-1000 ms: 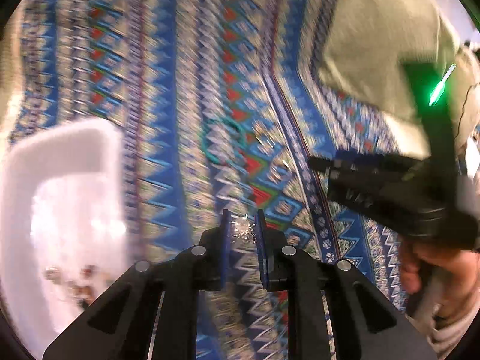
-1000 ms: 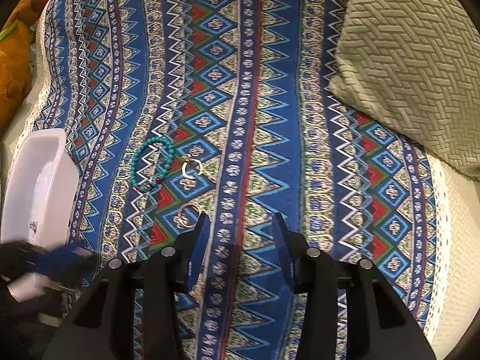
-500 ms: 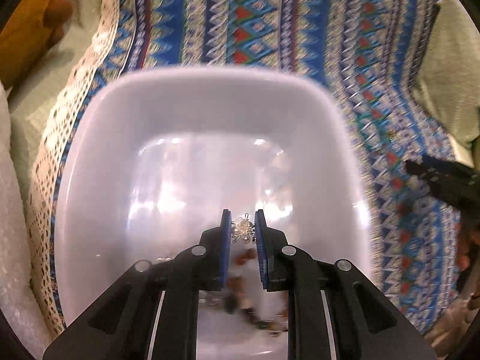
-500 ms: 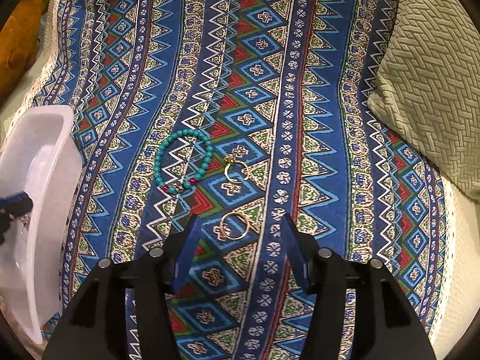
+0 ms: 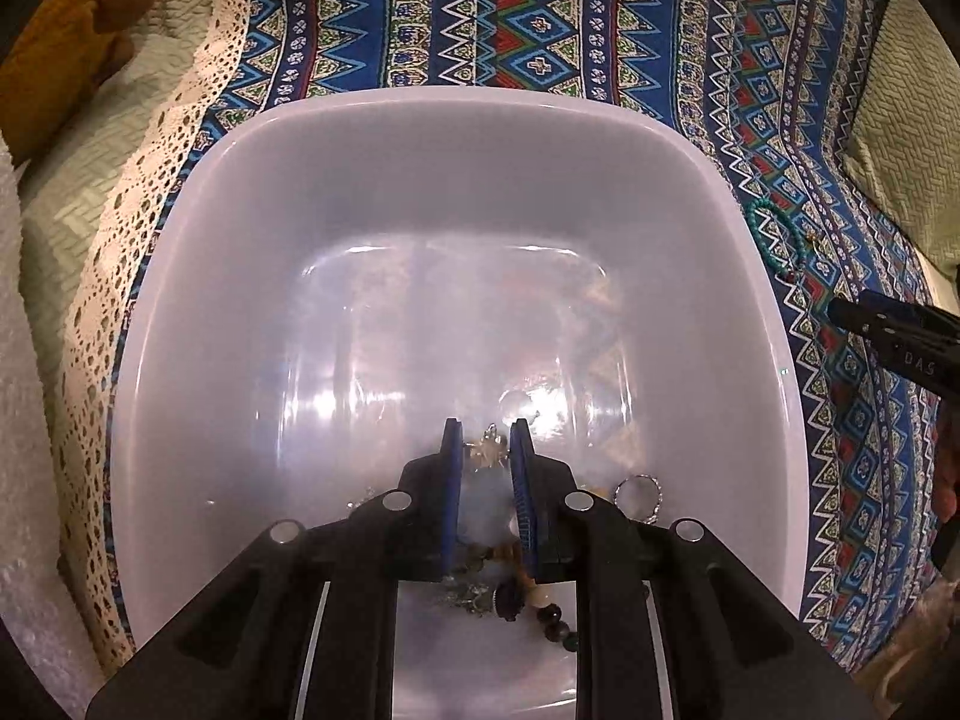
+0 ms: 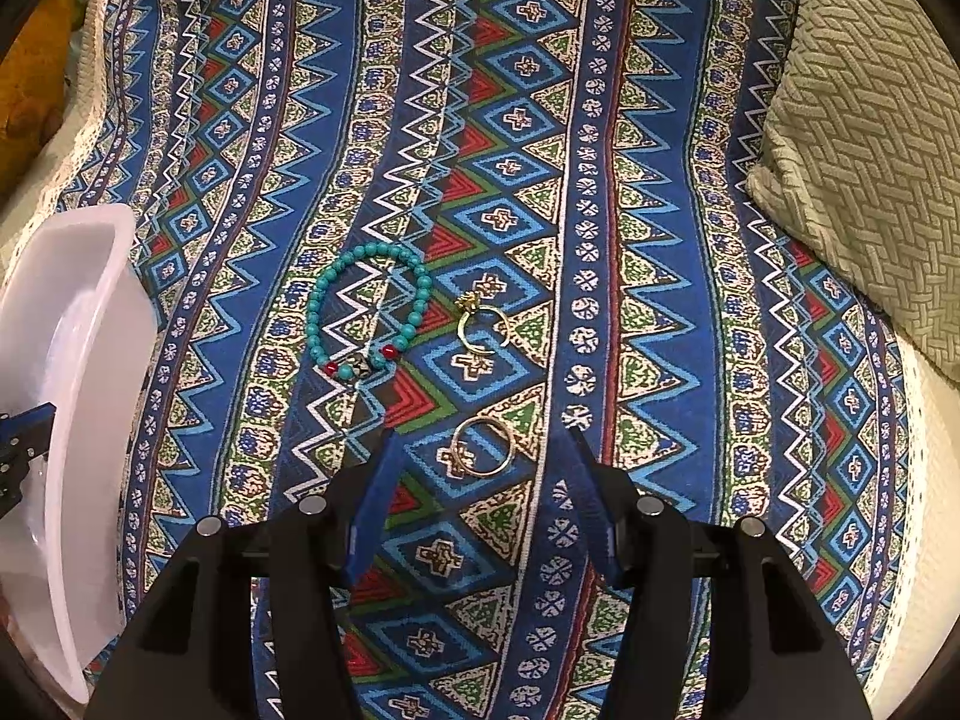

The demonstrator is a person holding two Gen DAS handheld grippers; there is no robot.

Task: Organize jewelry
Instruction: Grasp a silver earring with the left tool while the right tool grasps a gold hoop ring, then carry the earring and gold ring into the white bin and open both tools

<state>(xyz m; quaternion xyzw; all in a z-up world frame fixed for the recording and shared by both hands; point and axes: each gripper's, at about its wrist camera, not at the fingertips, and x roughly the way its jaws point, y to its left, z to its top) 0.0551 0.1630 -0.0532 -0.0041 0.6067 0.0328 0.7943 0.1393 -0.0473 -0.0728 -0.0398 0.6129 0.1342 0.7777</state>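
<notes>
Half a second on, the left gripper has dropped deeper into the white bowl, its blue pads still pinching a small pearl-and-silver cluster above a heap of beads and a silver ring. Over the patterned blue cloth, the right gripper hangs with jaws spread wide around a gold ring. Just beyond it lie a second gold ring and a turquoise bead bracelet.

Your right claw has bare bedspread ahead and toward the right edge, up to the pillow. White tub walls the left edge. Your left claw sits inside the tub's walls, jewelry heap beneath.
</notes>
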